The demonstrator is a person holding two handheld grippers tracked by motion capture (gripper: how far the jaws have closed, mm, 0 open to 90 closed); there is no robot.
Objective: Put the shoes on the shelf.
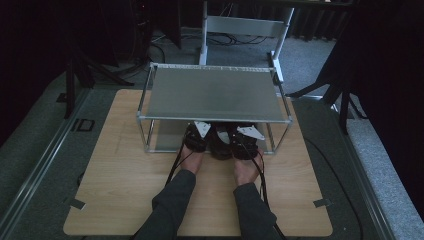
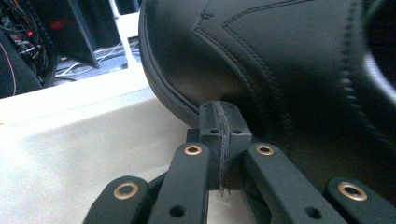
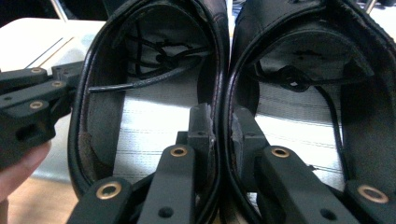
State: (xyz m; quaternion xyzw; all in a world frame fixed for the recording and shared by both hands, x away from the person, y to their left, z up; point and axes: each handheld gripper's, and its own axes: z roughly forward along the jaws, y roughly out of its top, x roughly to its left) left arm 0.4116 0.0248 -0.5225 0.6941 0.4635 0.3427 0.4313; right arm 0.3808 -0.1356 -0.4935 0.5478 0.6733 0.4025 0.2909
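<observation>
A pair of black leather shoes (image 1: pixel 220 142) stands on the lower shelf (image 1: pixel 165 140) of a metal rack, with their openings facing me. In the right gripper view one jaw reaches into the left shoe (image 3: pixel 93 93) and the other into the right shoe (image 3: pixel 364 116). My right gripper (image 3: pixel 222 121) is shut on their two touching inner walls. My left gripper (image 2: pixel 220 116) is shut with nothing between its pads, its tips right against the outer side of the left shoe (image 2: pixel 280 56). In the high view the left gripper (image 1: pixel 196 135) and right gripper (image 1: pixel 245 137) sit under the top shelf.
The rack's top shelf (image 1: pixel 215 92) is a bare grey sheet on thin corner posts, and it hangs low over both hands. The rack stands at the far middle of a wooden table (image 1: pixel 125 165). Dark stands and cables lie on the floor behind.
</observation>
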